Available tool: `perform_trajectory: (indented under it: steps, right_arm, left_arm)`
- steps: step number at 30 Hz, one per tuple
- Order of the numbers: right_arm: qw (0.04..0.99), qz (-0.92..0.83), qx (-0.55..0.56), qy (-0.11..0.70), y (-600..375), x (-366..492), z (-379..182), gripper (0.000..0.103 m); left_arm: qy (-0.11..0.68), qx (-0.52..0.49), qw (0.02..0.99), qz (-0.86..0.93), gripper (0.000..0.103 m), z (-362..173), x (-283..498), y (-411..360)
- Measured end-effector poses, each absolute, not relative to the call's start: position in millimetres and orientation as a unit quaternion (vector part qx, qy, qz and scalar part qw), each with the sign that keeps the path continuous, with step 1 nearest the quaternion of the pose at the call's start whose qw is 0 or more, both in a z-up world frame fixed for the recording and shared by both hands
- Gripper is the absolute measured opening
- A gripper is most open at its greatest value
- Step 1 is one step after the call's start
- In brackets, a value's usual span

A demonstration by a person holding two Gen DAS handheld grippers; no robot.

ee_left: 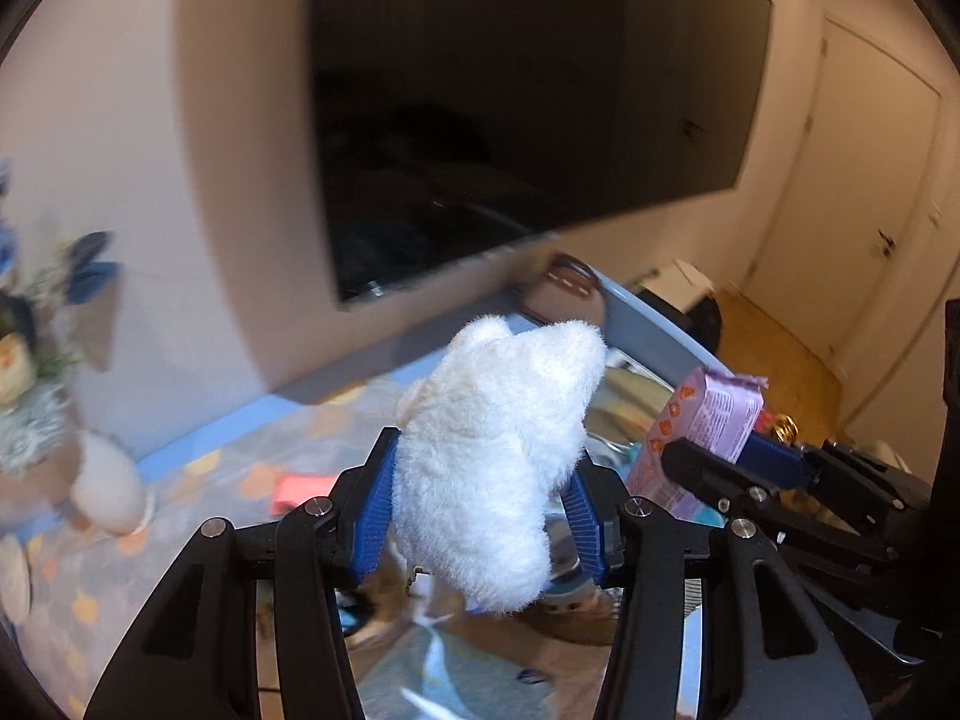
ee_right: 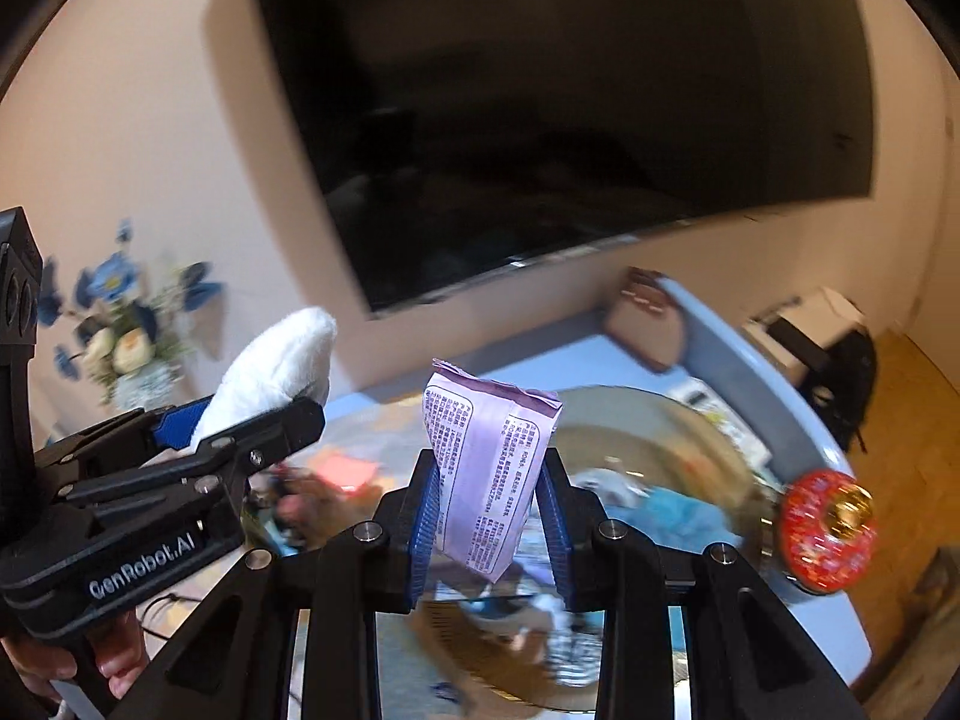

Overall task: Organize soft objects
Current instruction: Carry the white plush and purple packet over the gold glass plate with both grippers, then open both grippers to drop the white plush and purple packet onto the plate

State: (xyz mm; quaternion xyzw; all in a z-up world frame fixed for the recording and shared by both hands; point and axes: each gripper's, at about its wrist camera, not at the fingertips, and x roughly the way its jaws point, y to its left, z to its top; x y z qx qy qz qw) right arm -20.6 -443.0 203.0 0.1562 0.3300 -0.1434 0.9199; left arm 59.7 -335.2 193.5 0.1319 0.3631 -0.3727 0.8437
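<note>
My left gripper (ee_left: 480, 504) is shut on a white plush toy (ee_left: 498, 450) and holds it up above the table; the toy also shows in the right wrist view (ee_right: 276, 360). My right gripper (ee_right: 489, 516) is shut on a purple soft packet (ee_right: 492, 474) with printed text, held upright; the packet also shows in the left wrist view (ee_left: 702, 438). Both are lifted over a shiny round metal bowl (ee_right: 672, 438) that holds several soft items, blurred.
A blue table (ee_right: 756, 372) with a patterned mat (ee_left: 180, 504) lies below. A large dark TV (ee_right: 540, 120) hangs on the wall. A flower vase (ee_right: 132, 348), a brown pouch (ee_right: 648, 324), a red donut toy (ee_right: 828, 528) and a white plush (ee_left: 108, 480) stand around.
</note>
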Motion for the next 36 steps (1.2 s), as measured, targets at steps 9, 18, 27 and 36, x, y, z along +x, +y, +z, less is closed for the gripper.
perform_trajectory:
  steps: [9, 18, 27, 36]
  right_arm:
    - [0.889, -0.204, 0.201, 0.358, -488.7, -38.0, 157.6, 0.031]
    - [0.881, -0.217, 0.235, 0.35, -499.1, -41.8, 148.0, 0.045]
    - [0.882, -0.227, 0.24, 0.337, -503.8, -46.1, 154.7, 0.058]
    - [0.882, -0.217, 0.236, 0.345, -498.1, -44.8, 151.3, 0.058]
  left_arm:
    - [0.43, 0.152, 0.809, -0.37, 0.048, 135.0, 56.3, -370.4]
    - [0.405, 0.183, 0.813, -0.377, 0.063, 139.4, 48.5, -383.6]
    - [0.391, 0.185, 0.823, -0.367, 0.067, 145.6, 49.6, -380.7]
    - [0.404, 0.179, 0.822, -0.359, 0.067, 140.0, 50.4, -373.8]
